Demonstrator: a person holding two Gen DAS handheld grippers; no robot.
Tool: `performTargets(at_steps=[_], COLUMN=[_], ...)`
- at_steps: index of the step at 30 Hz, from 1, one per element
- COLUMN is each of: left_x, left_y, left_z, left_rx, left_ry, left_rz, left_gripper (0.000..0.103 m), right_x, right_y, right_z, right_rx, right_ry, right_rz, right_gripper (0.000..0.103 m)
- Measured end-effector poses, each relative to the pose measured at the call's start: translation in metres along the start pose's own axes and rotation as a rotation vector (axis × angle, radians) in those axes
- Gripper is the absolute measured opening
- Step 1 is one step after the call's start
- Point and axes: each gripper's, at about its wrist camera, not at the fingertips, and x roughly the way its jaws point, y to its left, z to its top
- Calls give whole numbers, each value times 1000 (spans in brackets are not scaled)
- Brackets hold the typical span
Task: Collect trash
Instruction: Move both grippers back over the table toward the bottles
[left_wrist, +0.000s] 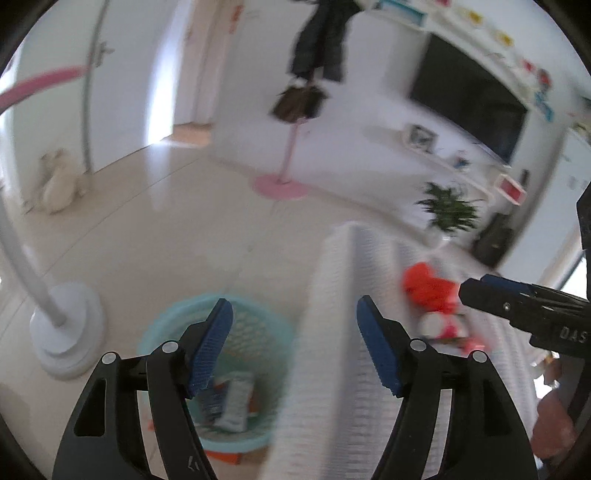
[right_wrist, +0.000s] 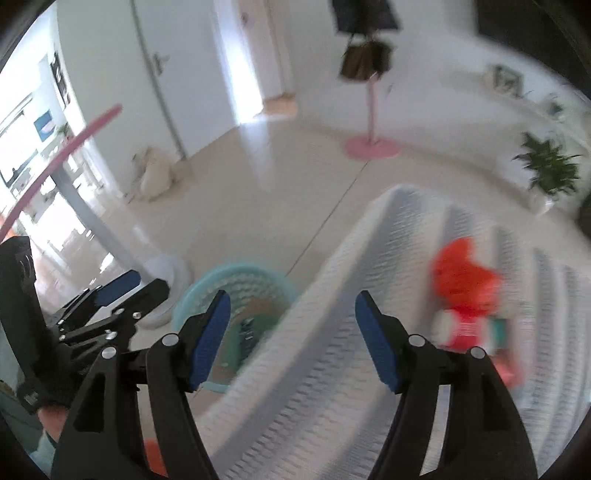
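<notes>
White-clothed bench (right_wrist: 332, 332) carries blurry orange trash (right_wrist: 461, 273) — likely light, crumply, pinch its bunched top — left claw (left_wrist: 295, 347) and right claw (right_wrist: 291, 339) both released, empty.

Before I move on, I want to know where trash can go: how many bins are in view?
1. A teal bin stands on the floor left of the white-covered table, below the open left claw, with some wrappers already inside. Others may be out of view.

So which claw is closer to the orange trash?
The right claw: its tips almost reach the orange trash on the white tablecloth. The left claw hangs over the teal basket.
</notes>
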Motion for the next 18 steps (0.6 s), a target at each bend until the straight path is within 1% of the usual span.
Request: performTargets(at_steps=[1,2,4,5,8,9,10,11,12,14,15,18], left_x=[-3,-6,-4,-1,15,22,30,39,48,67,75,103], left_y=[-14,-36,-64,-81,-128,-144,-159,-171,-185,-206,-214,-240], left_z=[1,1,-2,-7,-28,-37,-47,-55,-65,-83,-91,-115], left_rx=[13,33,56,74,138,157,173,186,200,227,235,264], left_ry=[-5,-6,3,12,52,64,77,91,105,129,139,181], left_rz=[-24,-67,-119,-140,-168,-177,-183,-189,-195,-186,-181,-171], left_gripper=[73,75,78,78,78,78,78,79,79,80,82,82], right_x=[-14,-32,-57,-64,-80,-81,-80,-78,-75,-64,-57,-35], right_y=[-12,-29,-61,-74,-121,-135,-151,-163,-174,-197,-208,-235], right_z=[-3,-9,-22,-28,-55,-63,-74,-82,-89,-104,-111,-126], right_rx=[5,14,36,48,96,111,127,136,141,161,175,223], right_ry=[-25,-52,-86,-94,-111,-113,-114,-112,-110,-93,-82,-54], right_rz=[-30,-70,-136,-164,-256,-276,-300,-320,-338,-362,-366,-359], right_gripper=[66,66,66,66,66,65,61,55,51,39,38,37])
